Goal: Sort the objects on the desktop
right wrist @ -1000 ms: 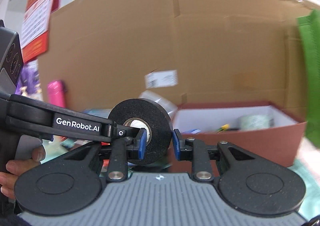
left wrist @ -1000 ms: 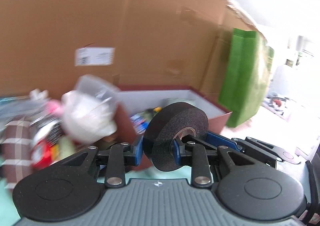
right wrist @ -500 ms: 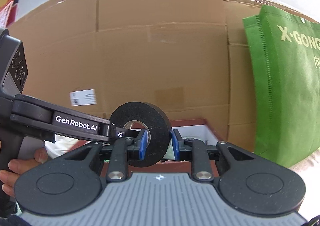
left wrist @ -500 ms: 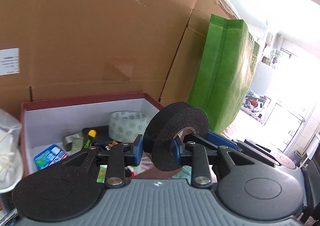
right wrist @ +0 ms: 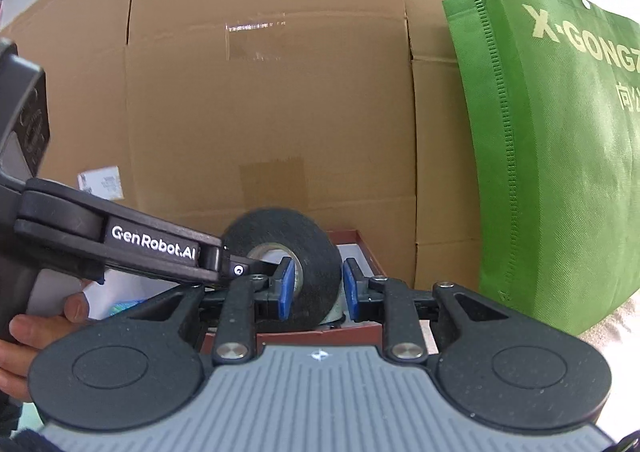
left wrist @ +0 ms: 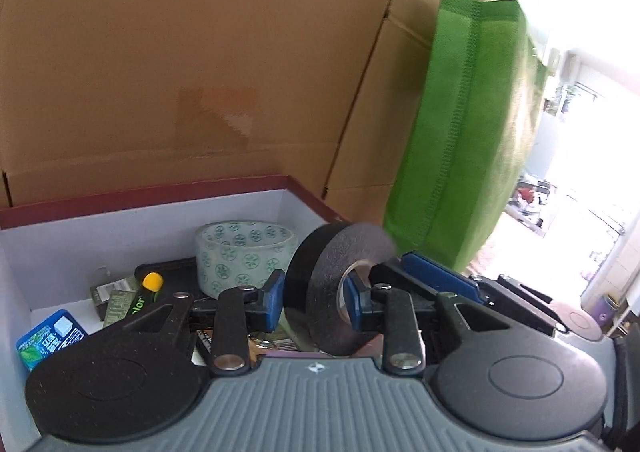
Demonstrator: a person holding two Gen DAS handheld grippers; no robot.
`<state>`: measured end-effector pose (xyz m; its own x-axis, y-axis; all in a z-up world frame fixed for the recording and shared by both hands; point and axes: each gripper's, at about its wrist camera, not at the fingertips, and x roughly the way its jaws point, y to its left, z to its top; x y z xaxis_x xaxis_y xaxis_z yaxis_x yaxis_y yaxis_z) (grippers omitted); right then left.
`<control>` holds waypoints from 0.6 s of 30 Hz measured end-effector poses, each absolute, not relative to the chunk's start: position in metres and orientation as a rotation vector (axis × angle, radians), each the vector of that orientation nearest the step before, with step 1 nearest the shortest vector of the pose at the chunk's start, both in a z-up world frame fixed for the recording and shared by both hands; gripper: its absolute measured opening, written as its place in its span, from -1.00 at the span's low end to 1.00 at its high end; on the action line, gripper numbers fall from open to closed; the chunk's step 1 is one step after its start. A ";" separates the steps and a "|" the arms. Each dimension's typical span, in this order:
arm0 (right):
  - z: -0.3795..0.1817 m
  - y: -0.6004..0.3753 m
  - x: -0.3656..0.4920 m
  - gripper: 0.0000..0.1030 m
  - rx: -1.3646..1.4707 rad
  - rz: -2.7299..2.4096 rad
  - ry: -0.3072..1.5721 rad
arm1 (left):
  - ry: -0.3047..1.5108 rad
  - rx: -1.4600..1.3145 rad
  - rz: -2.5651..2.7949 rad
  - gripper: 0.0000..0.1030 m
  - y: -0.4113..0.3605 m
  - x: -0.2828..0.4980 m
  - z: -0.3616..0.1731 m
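While the sorting is unfinished, the point to settle is where the black tape roll (left wrist: 312,316) hangs relative to the red box (left wrist: 160,196).

Left wrist view: the left hand-held gripper (left wrist: 314,302) is closed on the roll. One blue pad sits against its far face and the other against the near face at the core. The roll stands on edge, its axis running across from pad to pad. It is held above the near right part of the box. The open white interior lies below and ahead to the left, and there a patterned tape roll (left wrist: 244,252), a pen and a blue packet already lie. A green bag (left wrist: 460,132) stands just beside the box on the right.

Right wrist view: the right hand-held gripper (right wrist: 316,288) also appears closed on the same roll, pinching it across its width from the opposite side. The box's far rim shows behind the roll and its near rim below it, so the roll is inside the box outline but clear of the floor.

Judgement: both hands are equally near. The move called for is straight down, then release, keeping left of the right wall.
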<state>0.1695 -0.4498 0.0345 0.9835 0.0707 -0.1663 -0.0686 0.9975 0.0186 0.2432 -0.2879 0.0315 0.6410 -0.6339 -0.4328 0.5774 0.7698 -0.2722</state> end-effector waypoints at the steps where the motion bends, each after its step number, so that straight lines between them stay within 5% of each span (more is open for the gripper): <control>1: 0.034 -0.450 0.173 -0.51 -0.003 0.062 0.170 | 0.543 -0.116 -0.692 -0.36 -0.288 0.246 0.030; 4: 0.032 -0.453 0.175 -0.51 0.013 0.049 0.165 | 0.535 -0.134 -0.694 -0.14 -0.282 0.246 0.029; 6: 0.033 -0.454 0.169 -0.30 0.023 0.033 0.147 | 0.504 -0.138 -0.700 0.53 -0.274 0.239 0.031; 8: 0.034 -0.452 0.154 -0.05 0.039 0.010 0.123 | 0.463 -0.154 -0.699 0.95 -0.266 0.230 0.034; 10: 0.035 -0.449 0.143 0.11 0.059 0.002 0.120 | 0.436 -0.160 -0.696 1.00 -0.259 0.219 0.036; 14: 0.030 -0.439 0.125 0.76 0.076 -0.038 0.168 | 0.422 -0.093 -0.673 1.00 -0.248 0.193 0.037; 18: 0.023 -0.424 0.106 0.78 0.070 -0.013 0.221 | 0.415 -0.035 -0.612 1.00 -0.234 0.161 0.032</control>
